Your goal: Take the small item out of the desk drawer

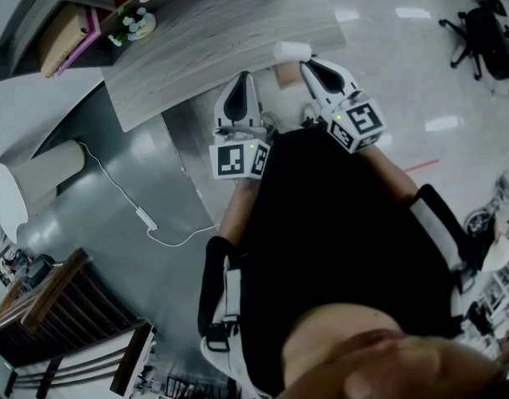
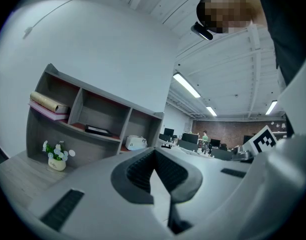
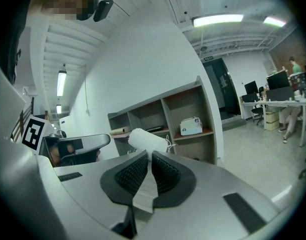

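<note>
My right gripper (image 1: 308,63) is shut on a small white roll (image 1: 292,51) and holds it up near the edge of the wooden desk (image 1: 213,40). In the right gripper view the roll (image 3: 145,140) sticks out past the fingertips, with the pads of my right gripper (image 3: 147,155) pressed on its sides. My left gripper (image 1: 242,80) is beside it on the left, shut with nothing between its pads (image 2: 138,171). A tan piece (image 1: 286,75) shows between the two grippers under the desk edge. I cannot tell whether it is the drawer.
A flower pot (image 1: 131,23) and stacked books sit on the desk's far left. A shelf unit (image 2: 93,119) stands behind. A white cable (image 1: 146,219) trails over the grey floor. An office chair (image 1: 479,32) is at the far right, a wooden rack (image 1: 63,306) at the lower left.
</note>
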### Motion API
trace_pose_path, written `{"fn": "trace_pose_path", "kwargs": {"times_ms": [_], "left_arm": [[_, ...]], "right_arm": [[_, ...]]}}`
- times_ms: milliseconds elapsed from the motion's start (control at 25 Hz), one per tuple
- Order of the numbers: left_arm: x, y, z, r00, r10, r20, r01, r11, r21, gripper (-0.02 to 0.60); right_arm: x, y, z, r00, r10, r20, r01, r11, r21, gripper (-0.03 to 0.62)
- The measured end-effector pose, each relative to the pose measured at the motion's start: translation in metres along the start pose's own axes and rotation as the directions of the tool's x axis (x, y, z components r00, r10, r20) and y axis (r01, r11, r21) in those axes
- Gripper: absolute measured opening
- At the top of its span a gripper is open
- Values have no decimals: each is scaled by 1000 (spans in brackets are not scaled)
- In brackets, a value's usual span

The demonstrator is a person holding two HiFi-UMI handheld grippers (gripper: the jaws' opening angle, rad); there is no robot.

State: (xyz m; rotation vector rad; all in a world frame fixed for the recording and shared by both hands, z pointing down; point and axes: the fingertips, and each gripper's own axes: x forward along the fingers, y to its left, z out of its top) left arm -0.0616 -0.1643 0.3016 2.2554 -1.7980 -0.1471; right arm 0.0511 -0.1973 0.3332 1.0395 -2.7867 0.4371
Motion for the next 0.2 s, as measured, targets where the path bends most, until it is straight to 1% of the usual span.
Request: {"fn": "trace_pose_path", "kwargs": {"times_ms": [200], "left_arm": [[0, -1, 0, 1000, 0, -3, 0, 1000, -2, -8]], "right_arm": [[-1, 2, 0, 1000, 6, -8, -6, 1000, 1, 25]]}}
